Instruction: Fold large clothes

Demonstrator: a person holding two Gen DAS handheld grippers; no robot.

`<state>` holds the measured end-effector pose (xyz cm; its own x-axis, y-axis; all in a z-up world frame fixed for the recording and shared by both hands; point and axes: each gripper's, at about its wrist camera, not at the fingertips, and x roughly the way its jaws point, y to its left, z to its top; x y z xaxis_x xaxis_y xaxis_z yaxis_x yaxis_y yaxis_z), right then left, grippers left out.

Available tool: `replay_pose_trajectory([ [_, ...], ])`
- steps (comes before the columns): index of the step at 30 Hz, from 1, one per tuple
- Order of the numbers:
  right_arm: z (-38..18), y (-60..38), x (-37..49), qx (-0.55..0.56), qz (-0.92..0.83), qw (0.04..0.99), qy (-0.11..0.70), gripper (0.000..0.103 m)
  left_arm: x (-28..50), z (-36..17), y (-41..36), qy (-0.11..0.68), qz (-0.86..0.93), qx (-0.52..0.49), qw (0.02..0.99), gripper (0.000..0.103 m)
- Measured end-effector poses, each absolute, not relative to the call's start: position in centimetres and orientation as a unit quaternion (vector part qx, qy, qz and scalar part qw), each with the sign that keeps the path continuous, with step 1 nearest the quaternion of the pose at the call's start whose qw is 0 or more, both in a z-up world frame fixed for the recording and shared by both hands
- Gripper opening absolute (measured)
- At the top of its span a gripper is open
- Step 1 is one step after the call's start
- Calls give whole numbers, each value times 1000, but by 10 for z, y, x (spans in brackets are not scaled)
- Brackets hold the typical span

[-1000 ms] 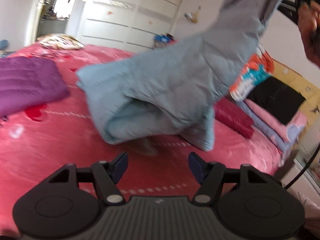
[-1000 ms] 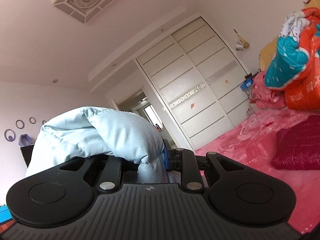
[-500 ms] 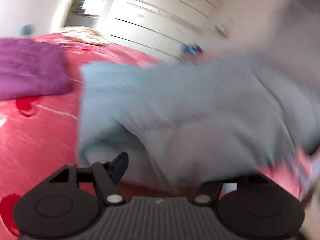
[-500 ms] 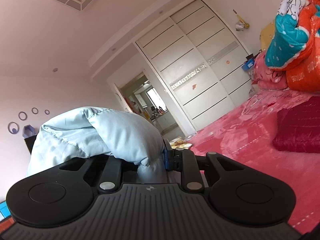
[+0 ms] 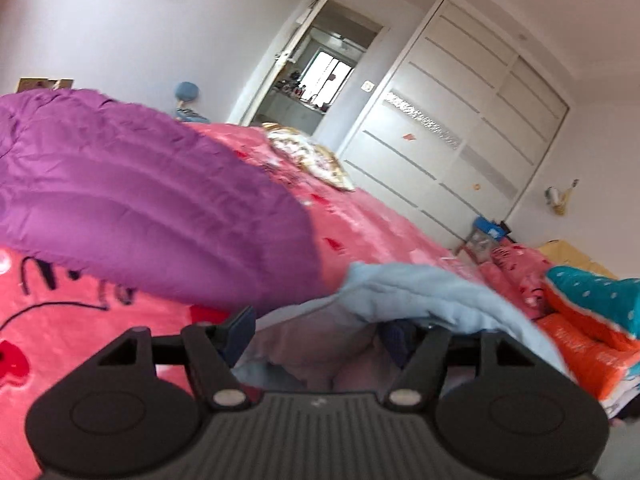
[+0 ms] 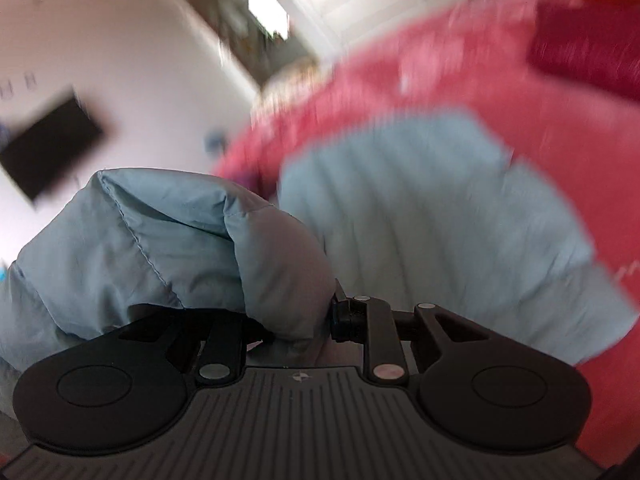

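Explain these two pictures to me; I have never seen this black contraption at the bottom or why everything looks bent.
There is no robot here. A person holds a two-finger gripper in each hand, and each carries a wide fisheye camera looking along its fingers, which bends the room.

One picture is from the left gripper. Its fingers stand apart, with folds of the light blue padded jacket lying between and over them. Beyond it, a purple quilted garment lies on the pink bedspread, and an orange and teal quilt sits at the right.

The other, blurred by motion, is from the right gripper. It is pinched shut on a bunched part of the same jacket, whose remainder spreads over the bed. A dark red cushion lies farther off.
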<state>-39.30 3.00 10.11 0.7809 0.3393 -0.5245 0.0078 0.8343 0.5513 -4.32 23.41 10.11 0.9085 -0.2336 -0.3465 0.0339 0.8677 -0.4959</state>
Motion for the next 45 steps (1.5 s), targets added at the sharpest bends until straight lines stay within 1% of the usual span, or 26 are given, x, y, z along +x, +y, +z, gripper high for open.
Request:
replay_pose_trajectory([
  [2,79,54,-384,244,100,896,357,31,-49,85,245,214,-65,-255,941,71],
  [3,73,64,-376,231,105,893,371,36,-48,81,250,223,-62,-259,938,72],
  [4,67,74,-371,217,108,892,382,45,-47,79,255,232,-59,-261,935,73],
  [5,65,83,-365,199,108,893,388,51,-45,78,259,238,-54,-258,935,74],
  [6,64,90,-358,180,107,896,391,67,-44,77,264,242,-47,-256,935,75],
  [7,63,97,-355,160,105,899,393,77,-43,76,269,246,-39,-257,934,76],
  [8,63,103,-351,142,104,902,394,80,-43,76,274,250,-34,-261,932,76],
  [10,60,113,-346,108,101,905,398,97,-43,72,285,259,-21,-270,927,76],
  [11,60,118,-345,91,100,906,401,100,-43,70,289,263,-13,-272,925,76],
  [17,45,119,-336,4,114,895,432,102,-50,64,322,259,39,-310,914,76],
  [21,42,113,-342,-41,134,874,466,103,-51,62,335,259,23,-333,906,76],
  [27,45,99,-377,-69,180,830,524,103,-47,55,320,302,-64,-330,892,76],
  [30,51,88,-393,-86,181,814,545,103,-41,45,311,340,-92,-336,874,77],
  [32,56,77,-400,-80,178,811,551,103,-34,36,303,374,-97,-328,862,77],
  [34,60,64,-405,-68,164,813,555,103,-29,31,298,390,-84,-313,862,77],
  [36,63,52,-404,-55,151,813,560,103,-25,28,296,391,-81,-316,861,78],
  [38,65,44,-398,-47,138,813,563,103,-22,27,291,388,-84,-317,861,85],
  [39,63,40,-397,-45,131,813,565,103,-20,26,288,388,-87,-318,861,85],
  [42,62,29,-404,-29,108,816,568,103,-13,24,276,385,-96,-320,860,86],
  [45,57,20,-407,22,98,813,574,103,-7,26,266,378,-106,-315,864,85],
])
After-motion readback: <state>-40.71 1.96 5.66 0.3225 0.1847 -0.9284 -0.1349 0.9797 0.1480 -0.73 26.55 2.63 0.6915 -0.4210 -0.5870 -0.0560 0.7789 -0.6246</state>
